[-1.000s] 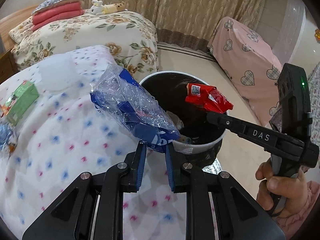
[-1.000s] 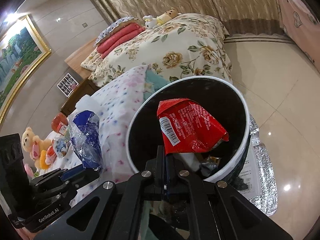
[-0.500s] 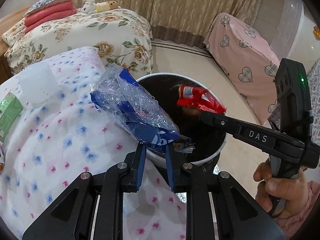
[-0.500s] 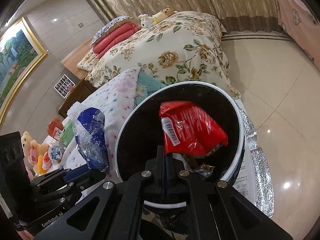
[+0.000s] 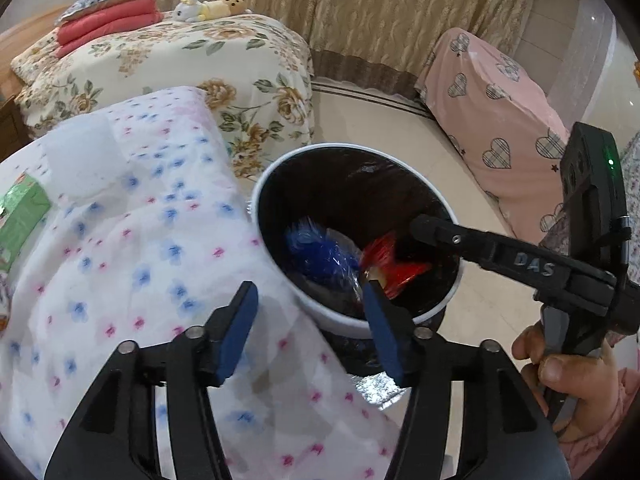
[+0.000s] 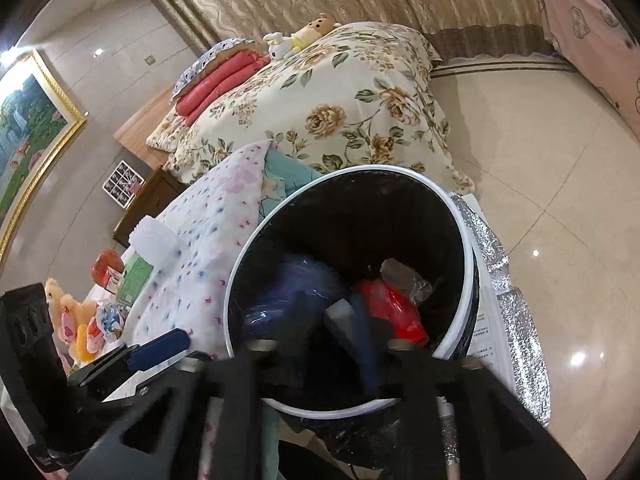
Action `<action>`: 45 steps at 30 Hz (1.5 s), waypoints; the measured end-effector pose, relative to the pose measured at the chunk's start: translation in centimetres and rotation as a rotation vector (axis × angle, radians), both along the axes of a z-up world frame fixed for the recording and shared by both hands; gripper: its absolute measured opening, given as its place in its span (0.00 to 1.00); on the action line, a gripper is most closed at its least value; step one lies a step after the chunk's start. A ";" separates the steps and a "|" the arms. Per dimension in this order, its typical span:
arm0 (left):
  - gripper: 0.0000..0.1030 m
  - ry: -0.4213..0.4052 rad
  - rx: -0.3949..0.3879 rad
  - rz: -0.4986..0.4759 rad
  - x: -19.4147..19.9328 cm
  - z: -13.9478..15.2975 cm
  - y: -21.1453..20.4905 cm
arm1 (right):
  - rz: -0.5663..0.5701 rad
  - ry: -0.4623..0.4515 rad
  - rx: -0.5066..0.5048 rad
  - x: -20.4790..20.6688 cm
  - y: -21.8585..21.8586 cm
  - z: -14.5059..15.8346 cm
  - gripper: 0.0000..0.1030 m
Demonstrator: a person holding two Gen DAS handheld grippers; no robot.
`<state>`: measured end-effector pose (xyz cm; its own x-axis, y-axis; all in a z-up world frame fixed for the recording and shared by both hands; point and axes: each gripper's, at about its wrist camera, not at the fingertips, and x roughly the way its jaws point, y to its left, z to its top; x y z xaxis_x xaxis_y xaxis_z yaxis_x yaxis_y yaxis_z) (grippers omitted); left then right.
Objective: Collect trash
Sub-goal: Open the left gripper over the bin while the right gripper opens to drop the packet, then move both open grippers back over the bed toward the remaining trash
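A white-rimmed bin with a black liner stands on the floor beside the bed, also in the right wrist view. A blue plastic wrapper and a red snack wrapper are blurred inside the bin; in the right wrist view the blue wrapper lies left of the red wrapper. My left gripper is open and empty above the bin's near rim. My right gripper is open, blurred, over the bin mouth; it reaches in from the right in the left wrist view.
A white bedspread with small flowers lies left of the bin, with a green box and a white container on it. A floral bed is behind. A pink heart-patterned cover is at the right. Silver foil lies under the bin.
Both grippers have opened. The blue wrapper has left my left gripper and the red wrapper my right gripper; both are now down inside the bin.
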<state>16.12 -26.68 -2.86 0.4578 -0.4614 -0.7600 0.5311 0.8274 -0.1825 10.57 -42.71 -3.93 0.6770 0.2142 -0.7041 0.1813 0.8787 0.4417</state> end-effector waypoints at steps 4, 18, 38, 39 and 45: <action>0.57 0.005 -0.014 0.038 -0.4 0.0 1.8 | -0.010 -0.012 0.008 -0.5 0.3 0.2 0.56; 0.62 0.004 -0.033 0.213 -2.0 -0.6 10.5 | 0.041 -0.065 0.018 -1.2 5.6 1.6 0.81; 0.63 -0.012 -0.054 0.493 -4.1 -1.4 24.6 | 0.253 -0.046 0.019 0.1 17.9 1.0 0.84; 0.63 -0.014 -0.053 0.502 -4.1 -1.4 25.0 | 0.264 -0.045 0.017 0.1 18.5 1.0 0.84; 0.63 -0.024 -0.051 0.556 -4.2 -1.4 27.9 | 0.309 -0.037 0.014 0.6 21.3 0.7 0.85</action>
<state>11.90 1.23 -4.29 0.6597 -0.1813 -0.7293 0.0216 0.9746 -0.2228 11.12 -21.41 -3.23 0.6031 0.4236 -0.6759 -0.1098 0.8834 0.4556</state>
